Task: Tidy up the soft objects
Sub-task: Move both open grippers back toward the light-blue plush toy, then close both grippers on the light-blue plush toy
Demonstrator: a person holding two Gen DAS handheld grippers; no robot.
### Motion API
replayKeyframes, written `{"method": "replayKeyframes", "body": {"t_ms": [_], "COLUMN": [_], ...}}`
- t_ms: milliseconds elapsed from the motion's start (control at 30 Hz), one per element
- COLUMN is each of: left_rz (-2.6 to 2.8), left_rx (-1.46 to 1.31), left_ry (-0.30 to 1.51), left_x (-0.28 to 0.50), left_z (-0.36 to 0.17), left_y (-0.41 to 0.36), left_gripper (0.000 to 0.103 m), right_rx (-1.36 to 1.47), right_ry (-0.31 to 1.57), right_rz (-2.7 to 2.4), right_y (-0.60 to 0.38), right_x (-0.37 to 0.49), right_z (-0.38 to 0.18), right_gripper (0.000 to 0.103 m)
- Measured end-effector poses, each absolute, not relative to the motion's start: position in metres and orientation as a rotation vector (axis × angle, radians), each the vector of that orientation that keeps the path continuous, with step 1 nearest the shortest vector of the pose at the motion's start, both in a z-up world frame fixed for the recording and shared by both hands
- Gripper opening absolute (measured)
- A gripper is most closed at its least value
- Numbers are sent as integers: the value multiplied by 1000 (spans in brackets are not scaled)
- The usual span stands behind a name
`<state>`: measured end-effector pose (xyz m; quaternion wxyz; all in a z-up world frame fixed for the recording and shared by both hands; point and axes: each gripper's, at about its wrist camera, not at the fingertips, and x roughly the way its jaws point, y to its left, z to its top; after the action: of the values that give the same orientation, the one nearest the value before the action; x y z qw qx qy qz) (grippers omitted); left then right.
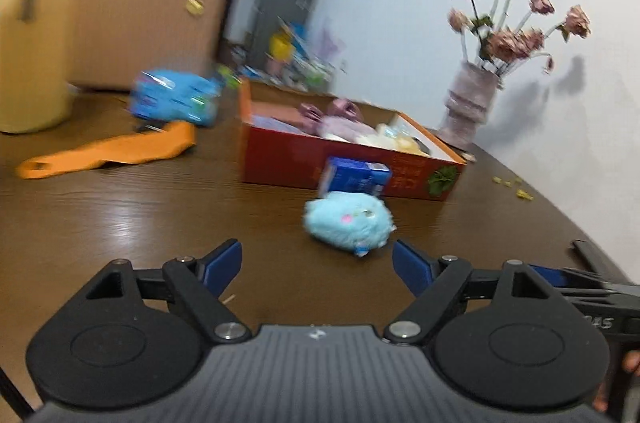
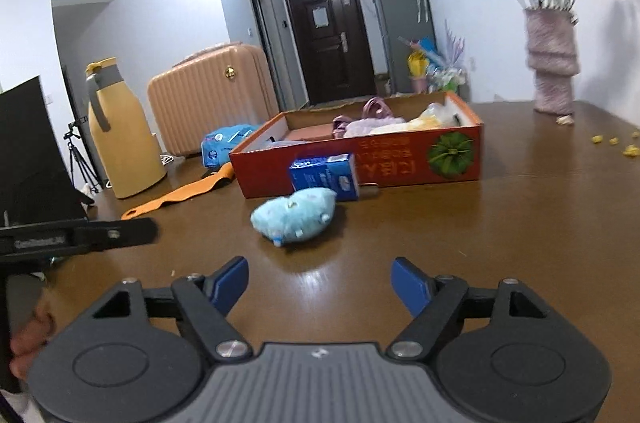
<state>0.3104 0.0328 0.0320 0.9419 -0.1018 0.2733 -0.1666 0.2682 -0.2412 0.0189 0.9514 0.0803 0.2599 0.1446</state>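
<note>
Soft items are counted as follows: one light-blue plush toy (image 2: 294, 216) on the brown table (image 2: 500, 243), beside one blue tissue pack (image 2: 325, 176) touching one red box (image 2: 404, 159). Both the left gripper (image 1: 317, 263) and the right gripper (image 2: 319, 283) are held wide apart with nothing between the jaws.

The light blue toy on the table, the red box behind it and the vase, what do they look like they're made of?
The light blue toy looks like plush fabric: fuzzy, rounded, sagging outline. The red box looks like printed cardboard: raw brown inner walls, matte outside. The vase has a rough, ribbed mauve surface, perhaps wrapped yarn or textured ceramic; blur leaves it open.
</note>
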Motion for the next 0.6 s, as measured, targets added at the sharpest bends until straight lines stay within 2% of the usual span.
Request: {"method": "replayKeyframes", "body": {"t_ms": [133, 200, 333, 433, 533, 600], "left_rz": [-399, -413, -440, -513, -548, -555], "left_rx": [-202, -209, -259, -358, -397, -394], "left_ry": [642, 684, 711, 748, 755, 752], "left_x": [371, 395, 423, 430, 432, 431], "left_z": [23, 15, -5, -19, -21, -21], "left_y": [17, 11, 10, 18, 21, 18], "left_gripper": [74, 67, 61, 60, 48, 45], "right_rx": [223, 249, 352, 394, 405, 417], "right_ry": [563, 571, 627, 668, 679, 676], "right_rz": [317, 328, 337, 360, 397, 422], "right_y": [-235, -234, -238, -236, -232, -232], "right_x": [325, 349, 401, 423, 426, 426], "right_z": [14, 11, -1, -13, -21, -22], "right_gripper": [74, 67, 59, 48, 41, 31]}}
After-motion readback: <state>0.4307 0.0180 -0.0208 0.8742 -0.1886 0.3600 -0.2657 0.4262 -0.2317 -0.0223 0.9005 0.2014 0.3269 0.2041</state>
